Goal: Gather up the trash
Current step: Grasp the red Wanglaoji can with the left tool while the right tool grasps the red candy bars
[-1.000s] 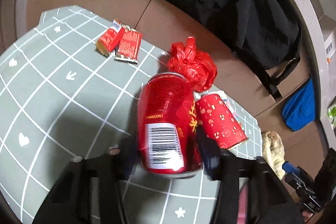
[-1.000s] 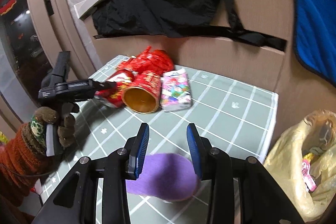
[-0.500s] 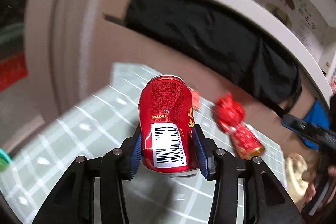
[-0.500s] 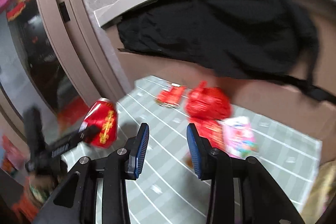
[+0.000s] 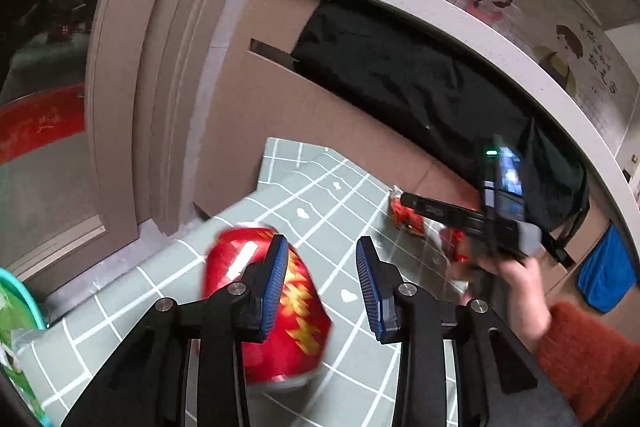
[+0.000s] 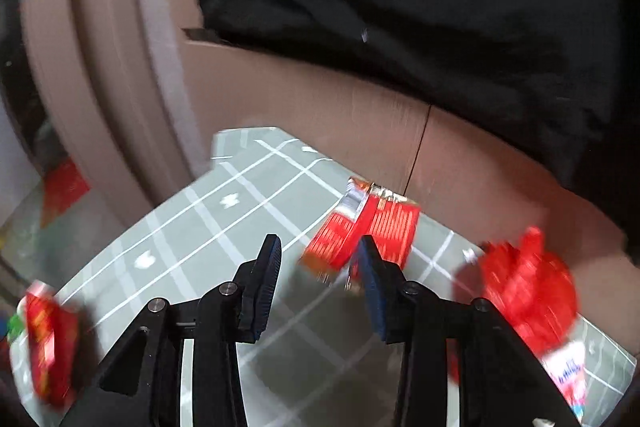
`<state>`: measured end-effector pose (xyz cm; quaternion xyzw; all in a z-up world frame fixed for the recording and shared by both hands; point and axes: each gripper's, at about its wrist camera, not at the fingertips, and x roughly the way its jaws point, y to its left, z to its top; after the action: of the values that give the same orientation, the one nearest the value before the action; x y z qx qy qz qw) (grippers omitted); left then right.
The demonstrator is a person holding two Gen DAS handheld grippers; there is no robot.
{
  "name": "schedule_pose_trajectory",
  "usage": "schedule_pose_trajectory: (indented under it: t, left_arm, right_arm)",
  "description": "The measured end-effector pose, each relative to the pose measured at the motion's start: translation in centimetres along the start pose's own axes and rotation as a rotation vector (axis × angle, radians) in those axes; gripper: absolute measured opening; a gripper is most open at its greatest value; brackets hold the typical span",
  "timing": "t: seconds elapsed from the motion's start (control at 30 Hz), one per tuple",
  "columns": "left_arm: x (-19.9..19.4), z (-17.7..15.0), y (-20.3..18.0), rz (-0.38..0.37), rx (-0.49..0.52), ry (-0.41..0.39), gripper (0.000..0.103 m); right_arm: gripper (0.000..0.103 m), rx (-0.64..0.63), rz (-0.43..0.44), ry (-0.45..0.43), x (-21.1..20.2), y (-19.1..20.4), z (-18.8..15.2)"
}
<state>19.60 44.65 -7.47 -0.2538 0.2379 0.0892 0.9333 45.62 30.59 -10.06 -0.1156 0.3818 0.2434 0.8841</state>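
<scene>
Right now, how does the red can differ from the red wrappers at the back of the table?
The red can is a round cylinder with yellow markings; the red wrappers are flat packets. The can shows blurred over the near part of the green tablecloth; the wrappers lie at its far edge by the cardboard wall. Both are red.

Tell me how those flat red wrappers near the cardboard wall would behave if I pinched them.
The red wrappers look thin and flat, so they are probably very light and floppy, bending rather than holding shape. The shiny foil edge suggests they could slide on the tablecloth if pushed. Lying flat, they should not roll, though catching an edge may be fiddly.
</scene>
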Motion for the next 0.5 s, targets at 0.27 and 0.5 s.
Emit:
schedule_pose_trajectory:
  t: [0.27,0.5]
  left_arm:
    - [-0.5,1.0,4.1,0.040,-0.062,0.015,0.066]
    - [3.5,-1.1,5.0,0.004,-0.109,0.173,0.066]
  right_arm:
    - [0.037,0.001,-0.109,0.122,5.5,-0.8,1.7]
    - [0.036,0.037,0.088,0.236,2.0,-1.7,-2.5]
